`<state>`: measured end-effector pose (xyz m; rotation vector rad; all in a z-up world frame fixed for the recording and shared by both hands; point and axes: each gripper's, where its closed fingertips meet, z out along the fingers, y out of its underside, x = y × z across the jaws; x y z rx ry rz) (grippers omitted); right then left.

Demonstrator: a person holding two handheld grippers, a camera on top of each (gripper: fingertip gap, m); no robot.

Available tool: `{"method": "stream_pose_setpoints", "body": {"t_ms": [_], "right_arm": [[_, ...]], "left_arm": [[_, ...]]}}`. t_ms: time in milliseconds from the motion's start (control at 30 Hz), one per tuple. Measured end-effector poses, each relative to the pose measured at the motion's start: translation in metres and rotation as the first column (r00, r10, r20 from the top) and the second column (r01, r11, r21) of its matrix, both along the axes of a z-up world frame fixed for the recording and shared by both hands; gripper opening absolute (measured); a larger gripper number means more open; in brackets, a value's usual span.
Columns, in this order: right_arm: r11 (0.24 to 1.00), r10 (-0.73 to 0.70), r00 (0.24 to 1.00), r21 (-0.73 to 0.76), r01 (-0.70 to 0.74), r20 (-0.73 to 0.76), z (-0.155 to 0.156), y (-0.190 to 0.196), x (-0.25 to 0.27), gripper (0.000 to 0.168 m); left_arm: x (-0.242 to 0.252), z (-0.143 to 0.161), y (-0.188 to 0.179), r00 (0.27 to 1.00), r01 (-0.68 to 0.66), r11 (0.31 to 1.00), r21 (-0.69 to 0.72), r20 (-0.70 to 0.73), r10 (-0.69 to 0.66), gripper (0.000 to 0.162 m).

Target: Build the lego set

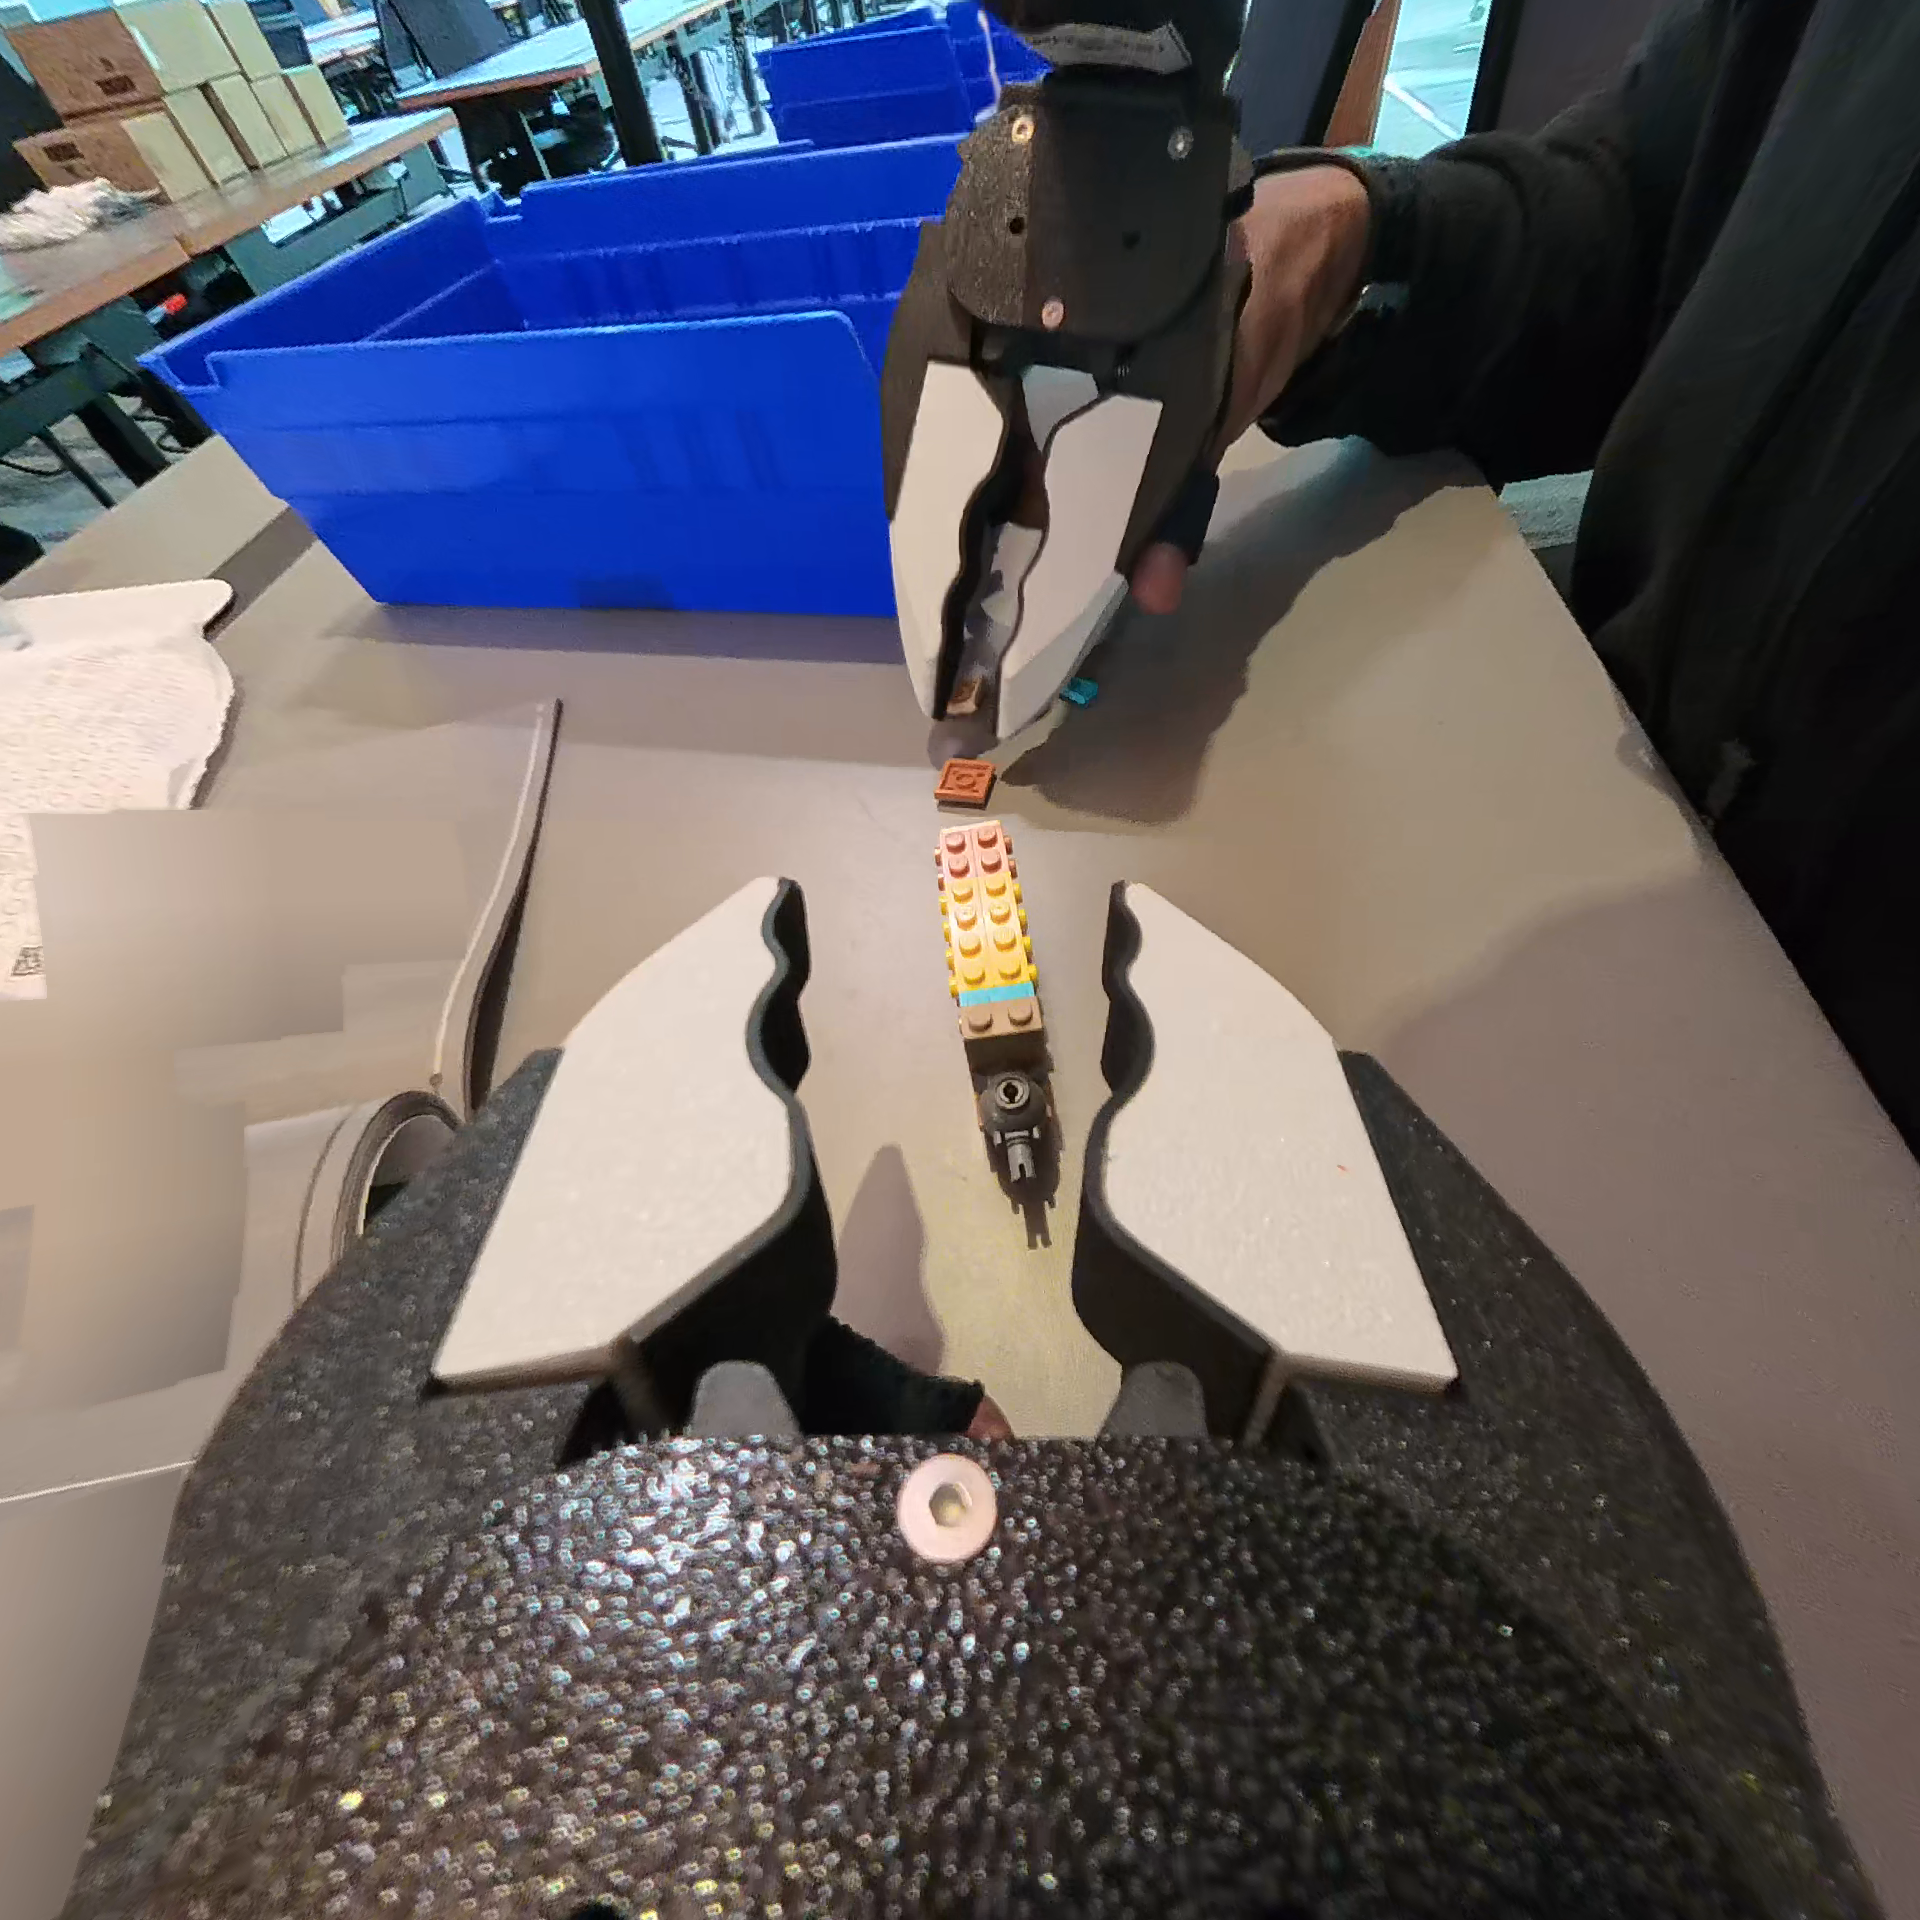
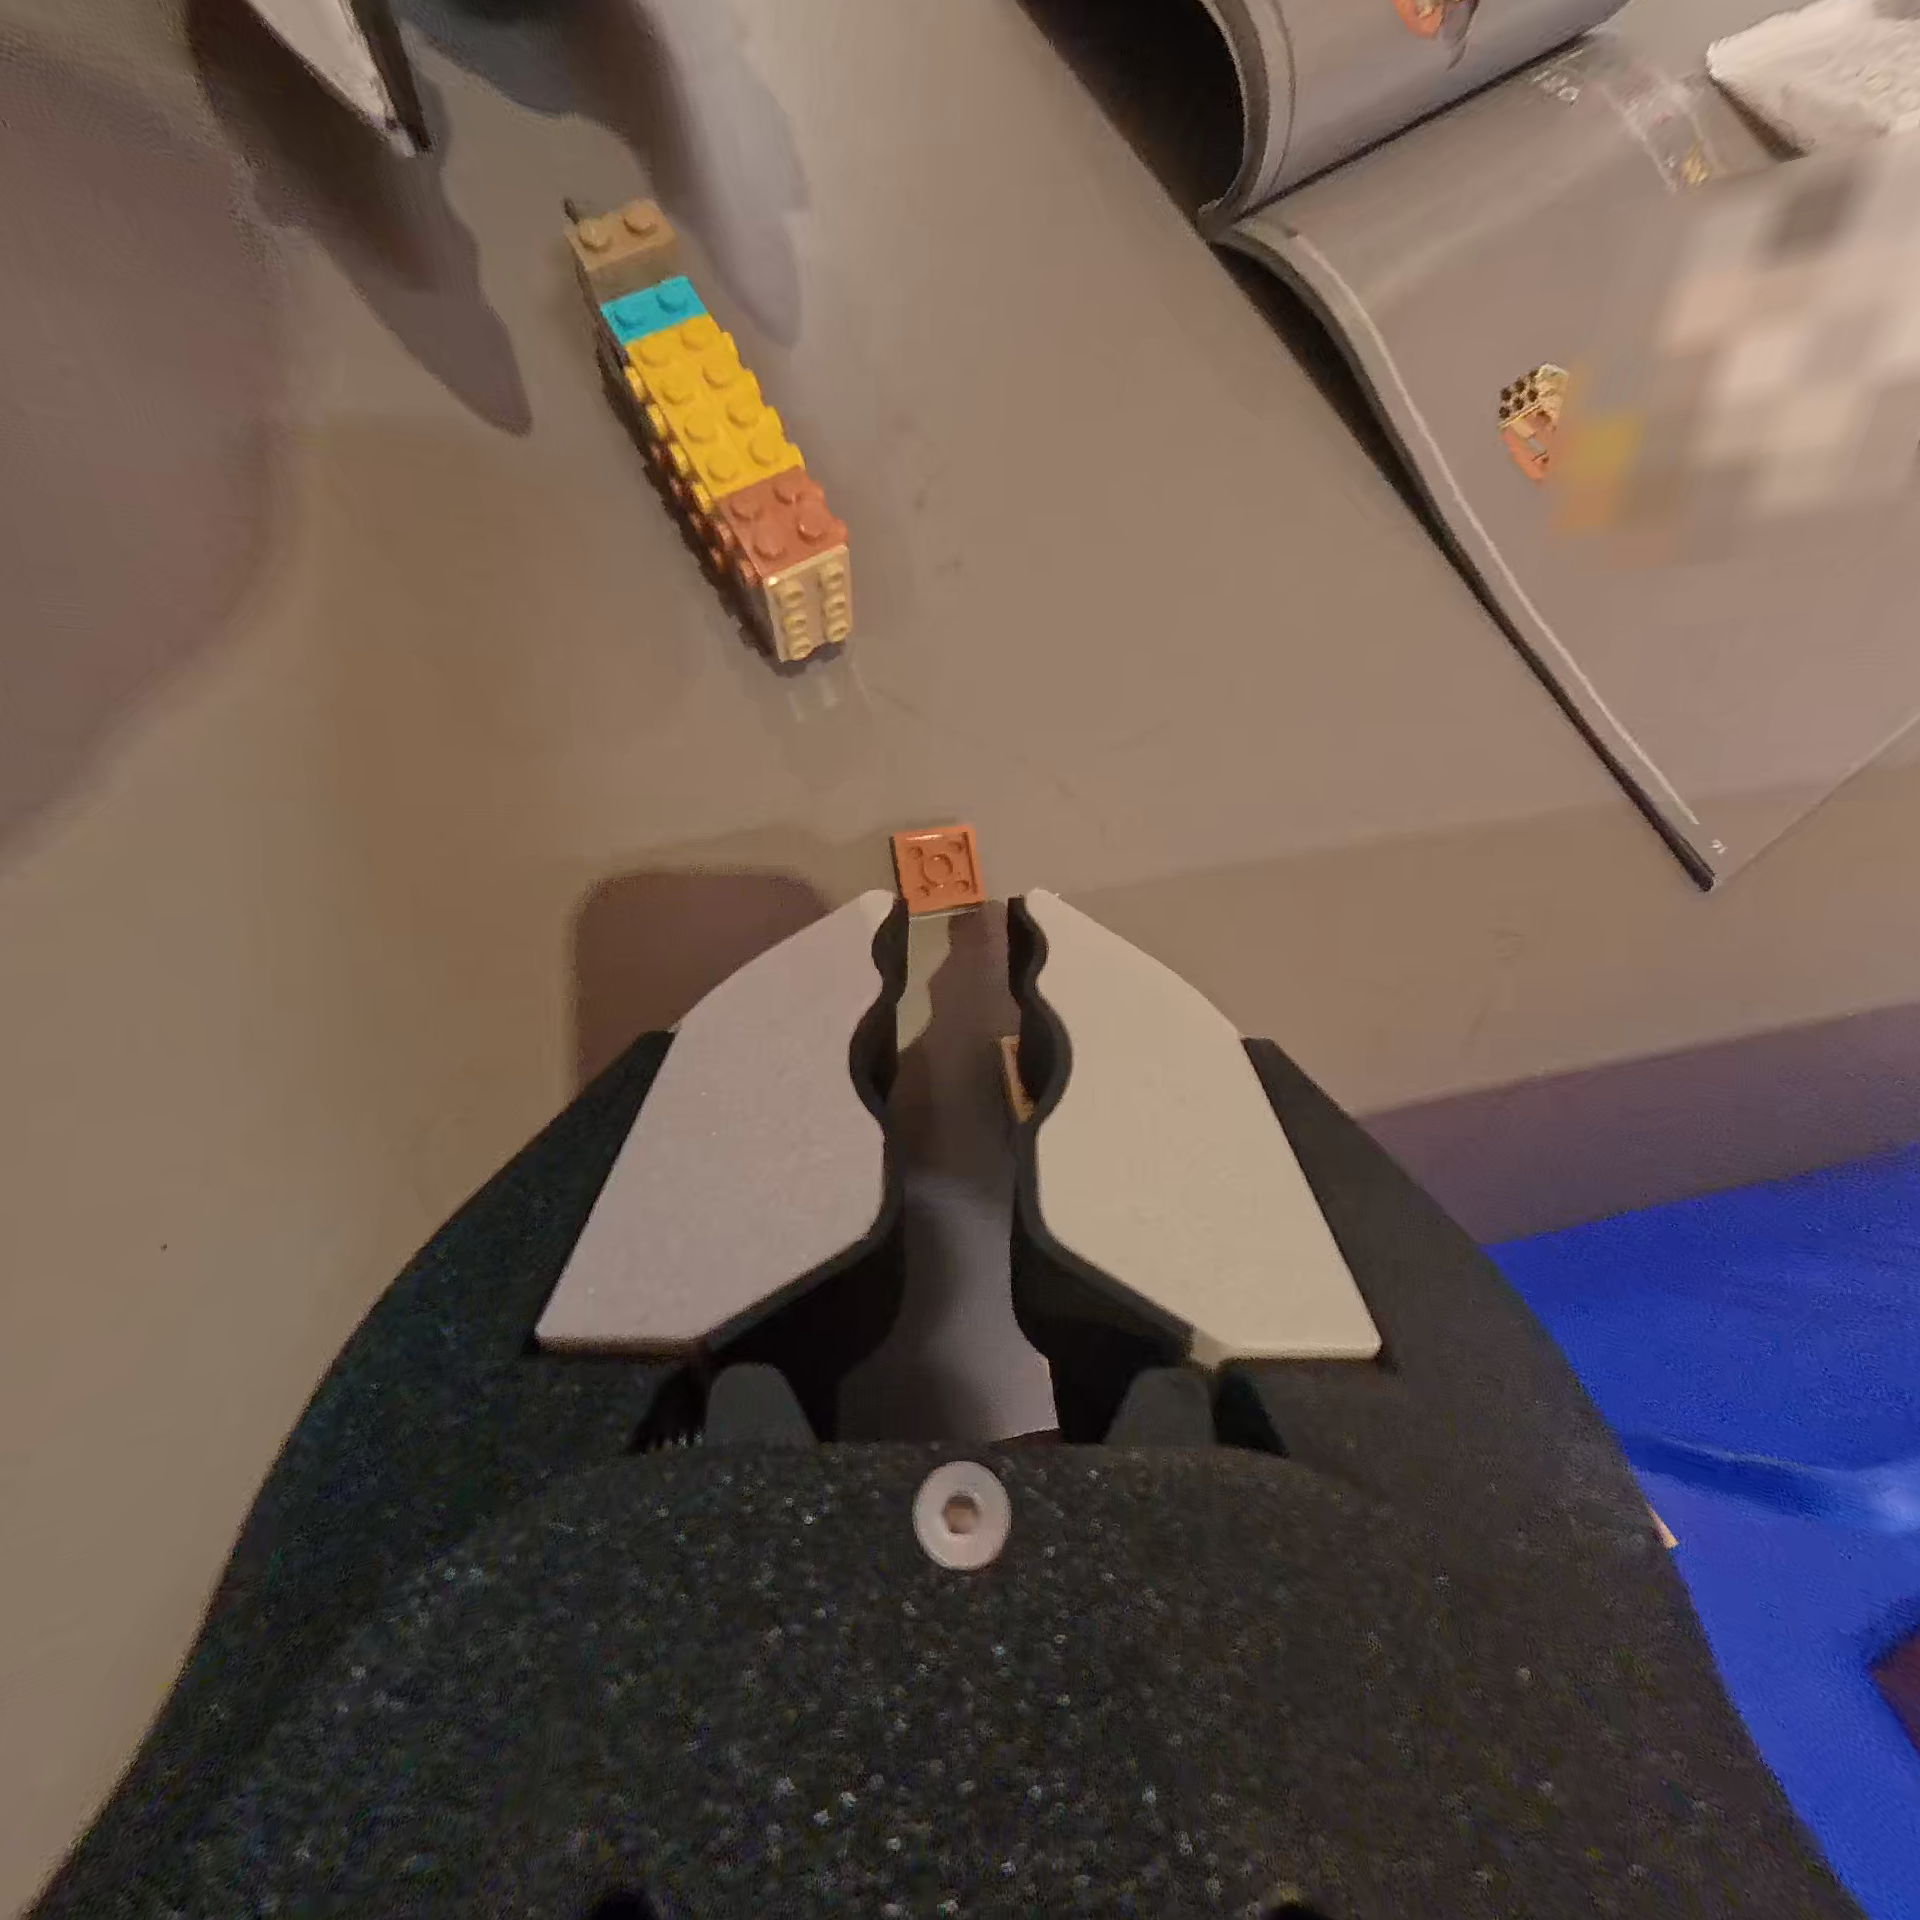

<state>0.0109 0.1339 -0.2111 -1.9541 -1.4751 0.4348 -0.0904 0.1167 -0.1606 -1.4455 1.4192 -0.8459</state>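
Note:
A long narrow lego build lies on the grey table. It has brown, yellow, turquoise and tan sections and a dark joint piece at its near end. My left gripper is open, with a finger on each side of the build and touching nothing. One of its fingers shows in the right wrist view, where the build also lies. My right gripper, also in the left wrist view, is narrowly open just behind a loose brown square plate. A small tan bit sits against one inner pad.
Blue bins stand at the back of the table, and one is near my right gripper. An open instruction booklet and white plastic bags lie to the left. A small turquoise piece lies behind the right gripper. A dark-sleeved arm holds that gripper. The dark joint piece is about 4 cm from my left fingertips and 12 cm from my right.

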Motion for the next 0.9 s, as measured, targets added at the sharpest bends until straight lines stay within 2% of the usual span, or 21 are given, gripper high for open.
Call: {"method": "stream_pose_setpoints", "body": {"t_ms": [300, 400, 467, 667, 733, 900], "right_arm": [[0.999, -0.004, 0.993, 0.045, -0.001, 0.116, -0.011, 0.004, 0.001, 0.017], [0.999, -0.003, 0.993, 0.036, -0.001, 0.117, -0.012, 0.003, 0.0, 0.012], [1.0, 0.0, 0.993, 0.026, -0.003, 0.115, -0.013, 0.003, 0.0, 0.0], [1.0, -0.013, 0.999, 0.005, 0.013, 0.045, -0.006, 0.003, -0.002, 0.0], [1.0, -0.025, 0.999, 0.004, 0.025, 0.025, -0.002, 0.006, -0.005, 0.013], [0.999, -0.021, 0.999, -0.041, 0.022, 0.041, -0.012, 0.006, -0.012, 0.021]], "left_arm": [[0.005, -0.002, -0.003, 1.0, 0.003, 1.0, 0.021, -0.017, -0.002, 0.053], [0.006, -0.003, -0.003, 1.0, 0.002, 0.999, 0.034, -0.025, -0.001, 0.053], [0.006, -0.003, -0.003, 1.0, -0.002, 0.999, 0.034, -0.023, 0.002, 0.052], [0.01, -0.003, -0.004, 0.999, -0.004, 0.998, 0.06, -0.037, 0.006, 0.051], [0.012, -0.004, -0.004, 0.999, -0.002, 0.998, 0.065, -0.042, 0.005, 0.051], [0.014, -0.005, -0.007, 0.999, 0.006, 0.997, 0.072, -0.051, -0.002, 0.05]]}}
